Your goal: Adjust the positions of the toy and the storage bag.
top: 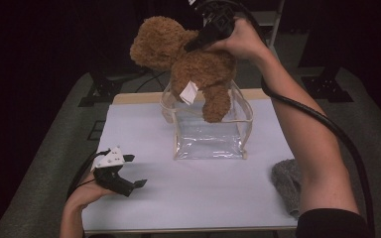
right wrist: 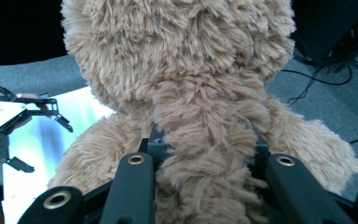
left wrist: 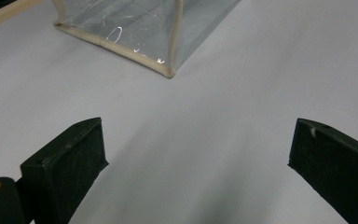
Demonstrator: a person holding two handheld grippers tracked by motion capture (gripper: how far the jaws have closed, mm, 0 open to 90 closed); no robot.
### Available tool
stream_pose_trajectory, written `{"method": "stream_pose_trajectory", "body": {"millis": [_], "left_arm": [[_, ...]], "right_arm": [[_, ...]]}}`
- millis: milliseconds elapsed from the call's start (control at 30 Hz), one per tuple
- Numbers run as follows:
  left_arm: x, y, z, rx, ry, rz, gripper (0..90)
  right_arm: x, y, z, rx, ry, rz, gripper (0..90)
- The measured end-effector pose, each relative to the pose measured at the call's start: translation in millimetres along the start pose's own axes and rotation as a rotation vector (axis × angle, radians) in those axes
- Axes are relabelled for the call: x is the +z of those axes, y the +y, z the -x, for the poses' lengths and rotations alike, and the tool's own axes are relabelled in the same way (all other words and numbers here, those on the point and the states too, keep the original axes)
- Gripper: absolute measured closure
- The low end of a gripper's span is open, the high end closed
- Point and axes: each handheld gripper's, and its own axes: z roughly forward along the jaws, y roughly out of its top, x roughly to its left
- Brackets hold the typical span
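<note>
The right gripper (top: 194,43) clamps one brown teddy bear (top: 188,62) above one clear plastic bag (top: 211,134), a leg dipping into its open top. The left gripper (top: 134,171) rests open and empty on the white table (top: 203,198).

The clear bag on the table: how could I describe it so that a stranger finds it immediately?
Look at the white table and go to its far middle. There a see-through plastic bag with cream edging stands upright and open, and a brown teddy bear, held by the right gripper, hangs over its mouth. Unlike the grey cloth at the right edge, it is transparent.
</note>
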Motion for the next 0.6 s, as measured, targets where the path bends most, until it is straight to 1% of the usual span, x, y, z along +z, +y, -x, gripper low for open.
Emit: {"method": "stream_pose_trajectory", "body": {"millis": [167, 200, 367, 533, 600], "left_arm": [[0.6, 0.0, 0.3, 0.0, -0.003, -0.002, 3.1], [0.7, 0.5, 0.6, 0.003, -0.006, -0.001, 3.1], [0.2, 0.2, 0.5, 0.002, -0.005, -0.002, 3.1], [0.4, -0.7, -0.2, -0.003, -0.005, -0.003, 3.1], [0.3, -1.0, -0.2, -0.002, -0.006, -0.002, 3.1]], "right_arm": [[-4.0, 2.2, 4.8, 0.004, -0.017, 0.002, 65.0], [-5.2, 3.2, 7.8, 0.007, -0.026, 0.004, 65.0], [-5.4, 5.3, 14.2, 0.013, -0.038, 0.003, 65.0], [-3.3, 5.1, 16.1, 0.015, -0.044, 0.005, 64.9], [0.6, 4.3, 15.5, 0.009, -0.043, -0.007, 65.0]]}}
